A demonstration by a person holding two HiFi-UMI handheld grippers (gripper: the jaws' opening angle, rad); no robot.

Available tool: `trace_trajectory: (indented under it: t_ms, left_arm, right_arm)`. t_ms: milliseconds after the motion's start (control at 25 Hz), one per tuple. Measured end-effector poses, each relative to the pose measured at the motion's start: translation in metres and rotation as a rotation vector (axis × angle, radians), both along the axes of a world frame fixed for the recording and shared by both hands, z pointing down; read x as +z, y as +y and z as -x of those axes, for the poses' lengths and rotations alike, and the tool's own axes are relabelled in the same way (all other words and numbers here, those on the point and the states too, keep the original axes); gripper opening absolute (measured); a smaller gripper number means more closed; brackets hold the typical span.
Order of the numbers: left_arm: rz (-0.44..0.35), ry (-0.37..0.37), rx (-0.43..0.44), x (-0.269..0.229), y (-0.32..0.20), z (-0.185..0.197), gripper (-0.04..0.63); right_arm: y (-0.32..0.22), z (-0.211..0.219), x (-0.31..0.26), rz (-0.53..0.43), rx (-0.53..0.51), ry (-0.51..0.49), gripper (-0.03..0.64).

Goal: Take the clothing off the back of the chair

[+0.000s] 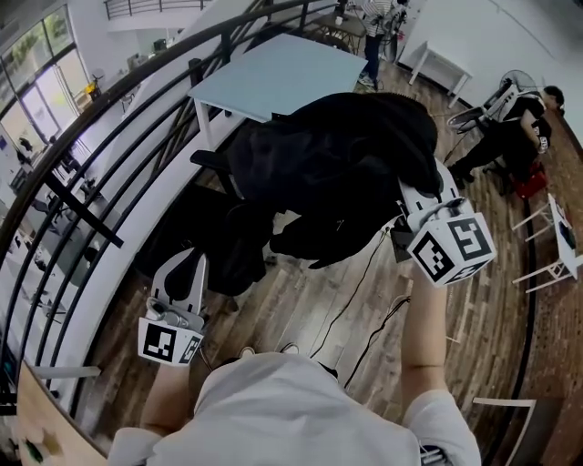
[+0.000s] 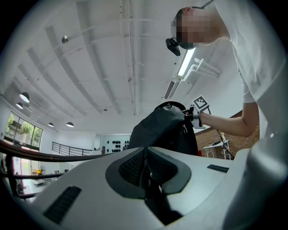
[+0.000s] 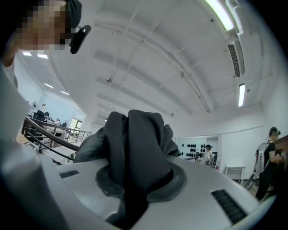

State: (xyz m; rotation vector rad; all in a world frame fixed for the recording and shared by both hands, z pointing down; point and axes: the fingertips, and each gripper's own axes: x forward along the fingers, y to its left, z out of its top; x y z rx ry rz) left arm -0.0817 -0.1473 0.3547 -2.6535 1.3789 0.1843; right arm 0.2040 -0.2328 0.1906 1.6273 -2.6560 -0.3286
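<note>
Wood-floored mezzanine beside a black railing: the right hand-held gripper (image 1: 412, 189), clamped on a black jacket (image 1: 337, 173), holds it raised over the office chair (image 1: 187, 232). The left hand-held gripper (image 1: 182, 262) hangs closed and empty. The likely next move is to carry the trailing hem clear.

**Railed loft hall under strip lights**

A dark wood-plank floor (image 1: 301, 305) runs beside a curved black metal railing (image 1: 137, 100). A pale blue rectangular table (image 1: 282, 77) stands near the railing, and a small white desk (image 1: 442, 62) stands by the white wall (image 1: 492, 32). Tall windows (image 1: 32, 64) are at the left. Long strip lights (image 3: 220, 13) hang on the white beamed ceiling (image 3: 148, 58).
</note>
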Motion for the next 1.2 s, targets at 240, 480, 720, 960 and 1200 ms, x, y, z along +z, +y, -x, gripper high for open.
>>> trace_trajectory:
  t_ms: [240, 480, 720, 960, 1200]
  left_arm:
    - [0.001, -0.001, 0.016, -0.002, 0.003, -0.002, 0.041]
    - [0.005, -0.005, 0.027, -0.002, 0.002, -0.004, 0.041]
    - [0.010, -0.007, 0.037, -0.005, 0.001, -0.009, 0.041]
    - [0.016, -0.010, 0.047, -0.001, 0.000, -0.011, 0.041]
    - [0.021, -0.014, 0.045, -0.002, 0.000, -0.013, 0.041]
  right_arm:
    - [0.021, -0.030, -0.004, -0.008, 0.074, -0.028, 0.078]
    - [0.046, -0.069, -0.016, -0.036, 0.164, -0.050, 0.080]
    - [0.068, -0.107, -0.023, -0.038, 0.236, -0.058, 0.080]
    - [0.087, -0.136, -0.013, -0.039, 0.320, -0.067, 0.080]
    - [0.097, -0.172, 0.010, 0.015, 0.447, 0.003, 0.081]
